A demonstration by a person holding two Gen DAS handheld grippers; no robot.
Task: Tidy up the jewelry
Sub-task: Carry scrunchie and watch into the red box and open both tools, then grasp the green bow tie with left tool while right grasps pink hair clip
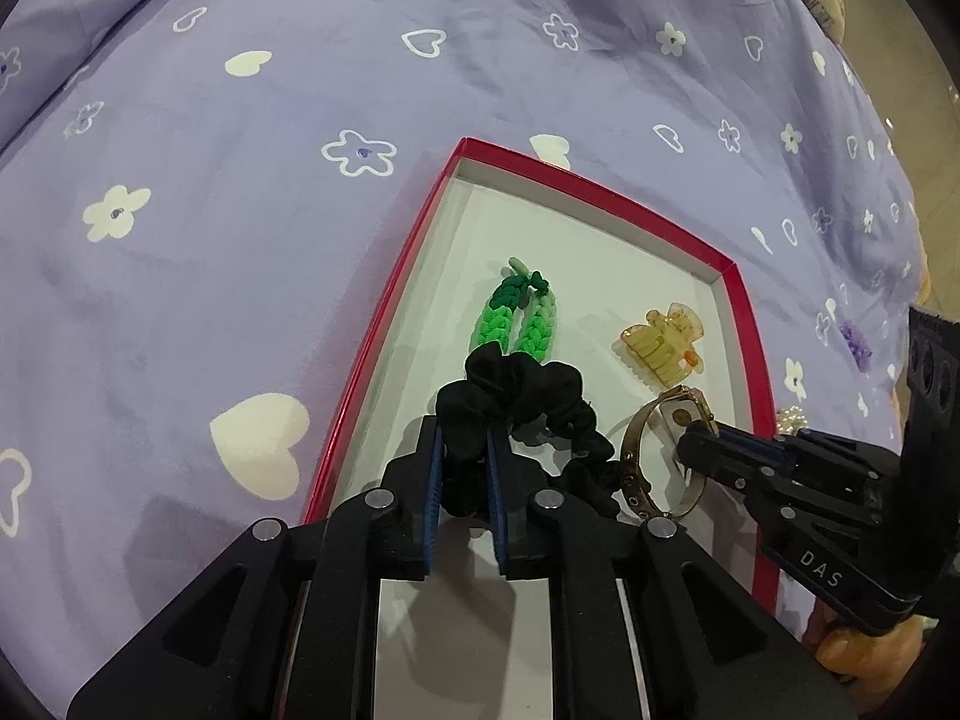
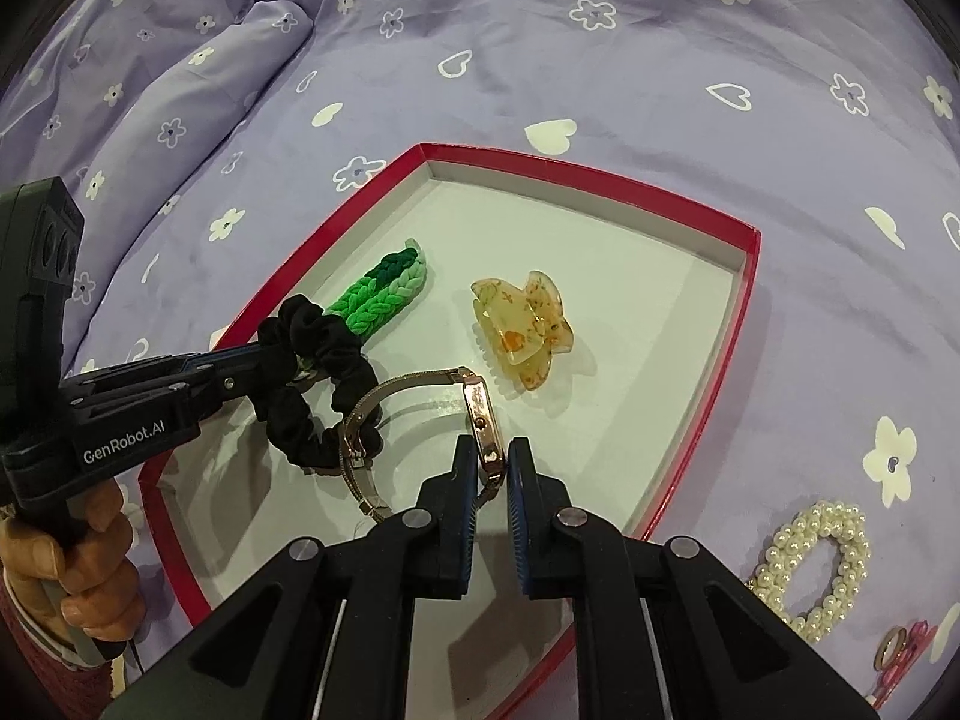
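A red-rimmed tray (image 1: 393,294) (image 2: 714,372) with a white floor lies on the bed. In it are a green braided band (image 1: 528,318) (image 2: 381,294), an amber claw clip (image 1: 663,345) (image 2: 525,330), a black scrunchie (image 1: 528,399) (image 2: 312,348) and a rose-gold watch (image 1: 645,462) (image 2: 480,414). My left gripper (image 1: 467,444) (image 2: 270,354) is shut on the black scrunchie, low over the tray floor. My right gripper (image 2: 491,468) (image 1: 690,441) is shut on the watch case, with the strap looping left over the scrunchie.
The tray sits on a purple bedspread (image 1: 240,210) with white hearts and flowers. A pearl hair loop (image 2: 822,570) and small pink pieces (image 2: 900,654) lie on the cover right of the tray. A folded pillow edge (image 2: 180,78) is at the far left.
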